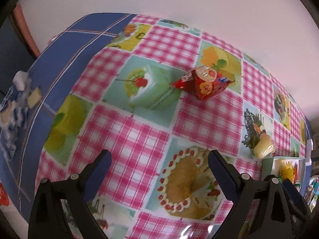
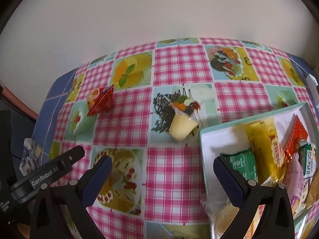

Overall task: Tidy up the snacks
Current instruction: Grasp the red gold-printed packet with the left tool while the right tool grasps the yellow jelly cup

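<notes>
A red pyramid-shaped snack packet (image 1: 202,81) lies on the pink checked tablecloth (image 1: 139,137), far ahead of my left gripper (image 1: 159,165), which is open and empty. The packet shows at the left in the right wrist view (image 2: 100,101). A pale yellow jelly cup (image 2: 182,126) lies on its side beside a mint-rimmed white tray (image 2: 207,149); it also shows in the left wrist view (image 1: 263,146). The tray holds several snack packs, green (image 2: 243,162), yellow (image 2: 265,139) and red (image 2: 295,137). My right gripper (image 2: 162,173) is open and empty, its right finger over the tray's near-left part.
A blue cloth (image 1: 59,45) covers the table's left end under the checked cloth. A white wall (image 2: 159,10) runs behind the table. The left gripper's body (image 2: 45,177) shows at the lower left of the right wrist view. A crumpled blue-white bag (image 1: 14,103) lies beyond the left edge.
</notes>
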